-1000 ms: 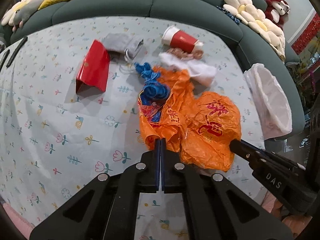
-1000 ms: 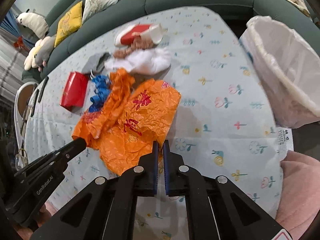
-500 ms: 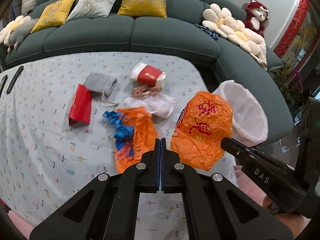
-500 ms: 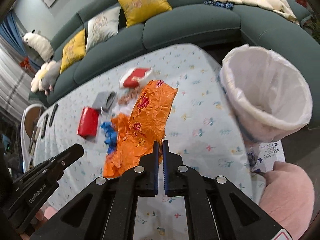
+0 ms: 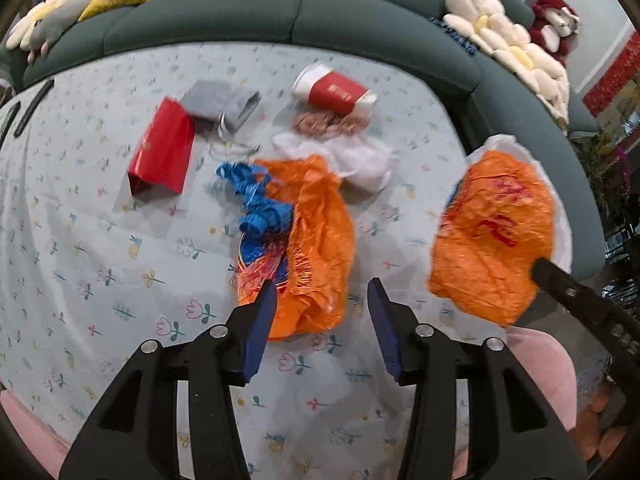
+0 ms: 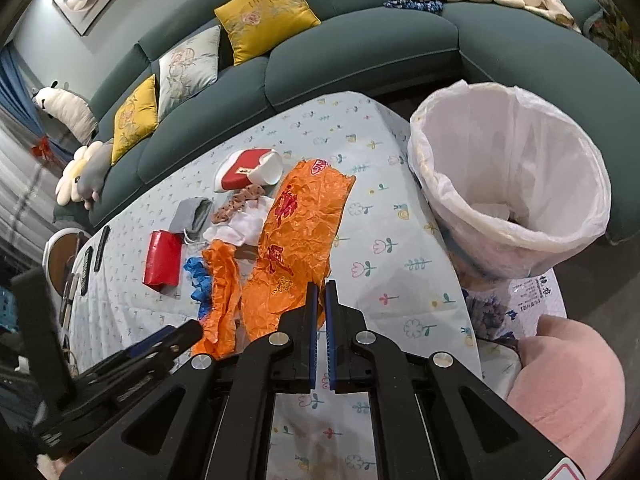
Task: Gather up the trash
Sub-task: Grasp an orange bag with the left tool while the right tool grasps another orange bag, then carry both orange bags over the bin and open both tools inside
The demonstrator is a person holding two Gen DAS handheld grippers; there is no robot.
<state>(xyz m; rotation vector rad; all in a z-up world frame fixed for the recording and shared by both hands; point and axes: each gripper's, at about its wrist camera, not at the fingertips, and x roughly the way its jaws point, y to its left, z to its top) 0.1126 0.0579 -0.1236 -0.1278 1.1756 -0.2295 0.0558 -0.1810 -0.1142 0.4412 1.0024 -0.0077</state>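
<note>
**Drop the lifted bag in the bin, then go for the next one**

Nearest, on the right: carry with the right gripper (image 6: 319, 286), clenched tight on the near edge of the lifted orange bag (image 6: 296, 232). Judge the grip thin, only a pinch of crinkled film, so move smoothly and avoid any jerk that could tear it loose. Swing it right and slightly farther, clear above the rim of the white-lined bin (image 6: 420, 140), which stands off the right end of the table (image 5: 100, 260). Release only once the hanging bulk sits inside the liner; a light bag probably drifts, so lower it a little first. Mind the loose liner edge: brush it and risk folding it in.

Nearest, on the left: bring the left gripper (image 5: 322, 292), jaws opening and pressing on nothing, down over the second orange bag (image 5: 316, 232), flat on the cloth directly beyond the blue pads (image 5: 260, 332). Aim for a raised fold near its near edge, not the flat sheet, and close fully before lifting.

Farther, save for later passes: the blue crumple (image 5: 256, 200) touching that bag's left side, the white tissue (image 5: 360, 160) beyond it, the red packet (image 5: 164, 156) at left, then the grey pouch (image 5: 216, 98), the brown scraps (image 5: 328, 122) and the tipped red cup (image 5: 334, 92) near the sofa (image 5: 280, 12).
</note>
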